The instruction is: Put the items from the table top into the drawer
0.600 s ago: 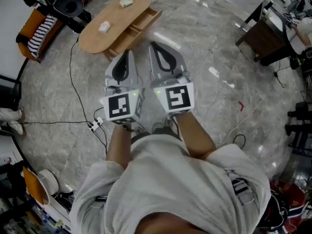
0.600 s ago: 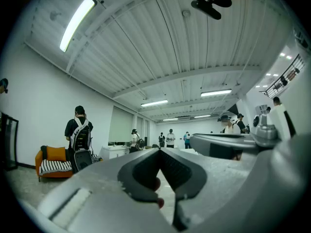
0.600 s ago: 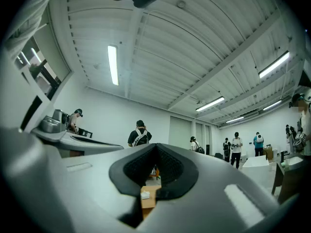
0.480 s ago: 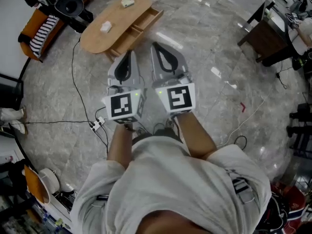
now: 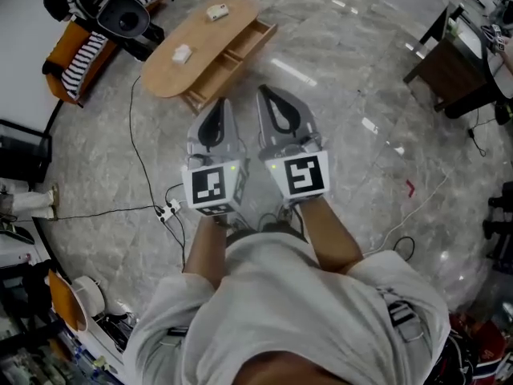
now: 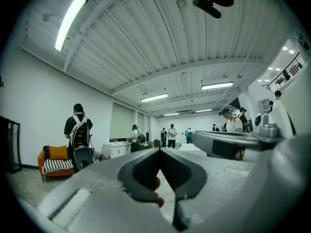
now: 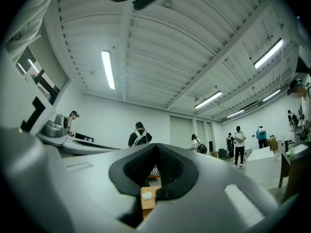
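Note:
An oval wooden table stands far ahead on the marble floor, its drawer pulled open on the right side. Two small white items lie on the top: one at the far end, one nearer the middle. My left gripper and right gripper are side by side in front of my chest, well short of the table, both shut with nothing in them. In the right gripper view the table and a white item show through the gap below the shut jaws.
An orange striped sofa and a black round device stand left of the table. A cable runs over the floor to a power strip. A dark desk is at the right. Several people stand across the room.
The table has slid lower and to the right in the head view. Both grippers stay together, shut.

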The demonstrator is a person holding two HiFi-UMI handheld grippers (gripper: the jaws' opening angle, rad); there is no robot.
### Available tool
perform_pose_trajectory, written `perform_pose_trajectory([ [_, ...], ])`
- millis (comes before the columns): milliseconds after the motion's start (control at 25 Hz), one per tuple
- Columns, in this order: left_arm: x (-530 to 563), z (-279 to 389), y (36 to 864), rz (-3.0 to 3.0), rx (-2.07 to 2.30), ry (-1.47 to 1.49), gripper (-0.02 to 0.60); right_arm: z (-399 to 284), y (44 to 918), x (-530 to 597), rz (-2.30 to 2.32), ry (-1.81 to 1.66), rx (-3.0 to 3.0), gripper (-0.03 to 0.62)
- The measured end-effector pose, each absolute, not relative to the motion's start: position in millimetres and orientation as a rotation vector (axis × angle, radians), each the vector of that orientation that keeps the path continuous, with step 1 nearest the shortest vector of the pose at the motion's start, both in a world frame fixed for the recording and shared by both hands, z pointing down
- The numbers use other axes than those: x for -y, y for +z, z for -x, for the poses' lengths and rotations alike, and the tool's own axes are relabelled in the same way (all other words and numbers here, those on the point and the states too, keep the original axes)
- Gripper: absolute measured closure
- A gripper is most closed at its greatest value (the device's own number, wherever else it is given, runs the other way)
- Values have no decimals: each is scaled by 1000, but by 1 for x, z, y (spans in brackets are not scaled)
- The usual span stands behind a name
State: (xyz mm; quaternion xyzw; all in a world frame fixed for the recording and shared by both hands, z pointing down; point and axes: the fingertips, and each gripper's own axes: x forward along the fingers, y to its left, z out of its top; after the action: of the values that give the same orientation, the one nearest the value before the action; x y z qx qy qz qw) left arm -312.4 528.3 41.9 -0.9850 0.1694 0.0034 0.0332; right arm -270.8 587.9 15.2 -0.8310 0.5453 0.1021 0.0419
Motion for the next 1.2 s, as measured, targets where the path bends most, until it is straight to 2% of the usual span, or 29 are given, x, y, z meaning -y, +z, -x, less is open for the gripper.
perform_pose_trajectory([
  [560, -490, 275, 64, 3024, -640, -30, 561, 225, 44, -557, 2532, 237, -1736, 586],
  [840, -427, 240, 81, 3057, -644, -26, 561, 198, 65, -486, 2563, 151, -1805, 587],
  [1200, -294, 186, 82, 3150, -648, 16, 561, 148, 58, -347, 2597, 119, -1895, 587],
])
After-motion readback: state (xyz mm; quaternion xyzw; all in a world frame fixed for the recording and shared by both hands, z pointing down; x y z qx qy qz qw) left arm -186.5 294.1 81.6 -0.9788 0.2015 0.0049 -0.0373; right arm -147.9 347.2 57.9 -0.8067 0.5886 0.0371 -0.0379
